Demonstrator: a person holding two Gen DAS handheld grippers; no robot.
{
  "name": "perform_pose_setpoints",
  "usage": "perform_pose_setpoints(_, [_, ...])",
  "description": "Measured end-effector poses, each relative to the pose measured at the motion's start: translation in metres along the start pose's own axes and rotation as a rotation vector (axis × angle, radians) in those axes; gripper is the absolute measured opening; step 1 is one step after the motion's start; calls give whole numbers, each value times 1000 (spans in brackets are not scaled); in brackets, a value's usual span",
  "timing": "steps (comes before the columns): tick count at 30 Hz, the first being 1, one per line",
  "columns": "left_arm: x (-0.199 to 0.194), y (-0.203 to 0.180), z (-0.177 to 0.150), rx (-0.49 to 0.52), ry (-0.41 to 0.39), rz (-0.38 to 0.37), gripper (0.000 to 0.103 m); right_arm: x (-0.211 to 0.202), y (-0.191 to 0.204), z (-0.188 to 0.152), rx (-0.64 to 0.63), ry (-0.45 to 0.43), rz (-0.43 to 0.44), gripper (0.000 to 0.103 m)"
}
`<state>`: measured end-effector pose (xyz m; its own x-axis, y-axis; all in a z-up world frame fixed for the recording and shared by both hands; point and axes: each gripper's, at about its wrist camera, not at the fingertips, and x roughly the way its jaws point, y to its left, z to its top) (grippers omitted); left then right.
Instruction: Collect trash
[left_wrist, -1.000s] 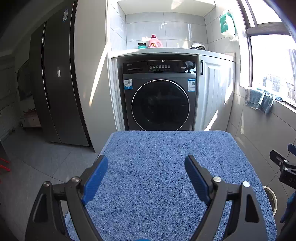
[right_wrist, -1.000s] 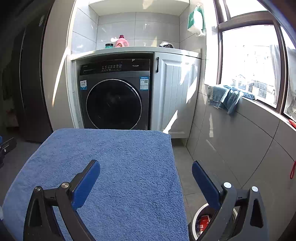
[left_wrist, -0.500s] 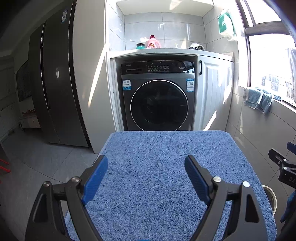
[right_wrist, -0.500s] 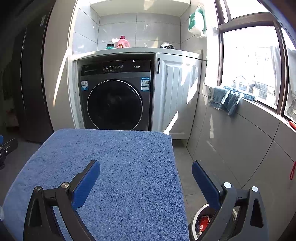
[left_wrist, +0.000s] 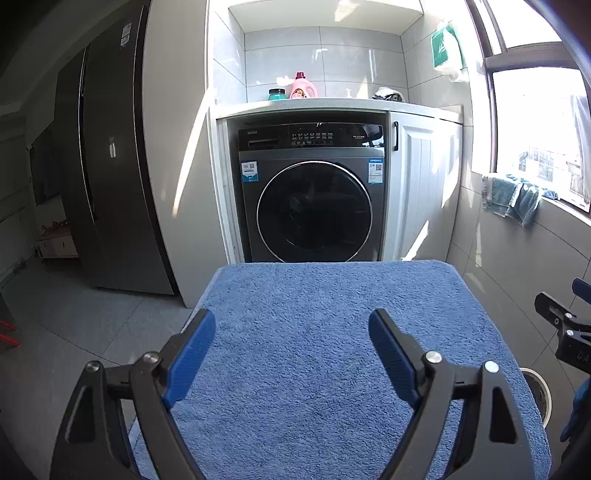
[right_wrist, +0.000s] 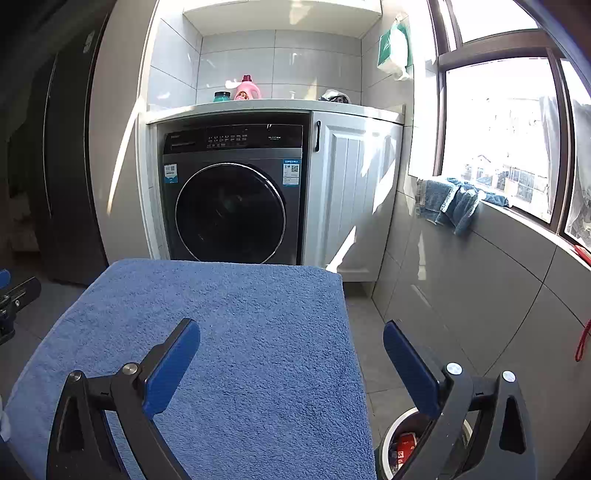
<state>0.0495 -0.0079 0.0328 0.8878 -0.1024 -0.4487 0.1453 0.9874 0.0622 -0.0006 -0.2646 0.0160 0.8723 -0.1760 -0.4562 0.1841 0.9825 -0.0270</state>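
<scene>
The left gripper (left_wrist: 291, 350), black-framed with blue-padded fingers, fills the bottom of its view with its jaws spread wide and nothing between them, hovering over a blue terry towel-covered table top (left_wrist: 325, 295) that takes up the lower centre of the frame. The right gripper (right_wrist: 291, 354), of the same build, is likewise released and empty at the bottom of its own view, its left finger over the towel and its right finger past the towel's right edge. Below that right finger, in the lower right corner, stands a round white-rimmed trash bin (right_wrist: 391, 439) on the grey floor, just beside the table; a red wrapper-like scrap (right_wrist: 406, 441) lies inside it, partly hidden by the gripper frame. In the left wrist view only an arc of the bin's rim shows at the lower right, past the towel's edge. At frame centre of both views sits a dark grey front-loading washing machine (left_wrist: 312, 199) under a white counter, and a pink detergent bottle (left_wrist: 302, 85) stands on top of that counter. A crumpled blue cloth (right_wrist: 454, 203) hangs over the window sill at the right
</scene>
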Motion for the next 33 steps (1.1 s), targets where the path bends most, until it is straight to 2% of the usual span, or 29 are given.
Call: perform_pose_setpoints(33, [-24,-20,0,53,-31,-29,84,-27,-7,-7,-39,-38,11,100])
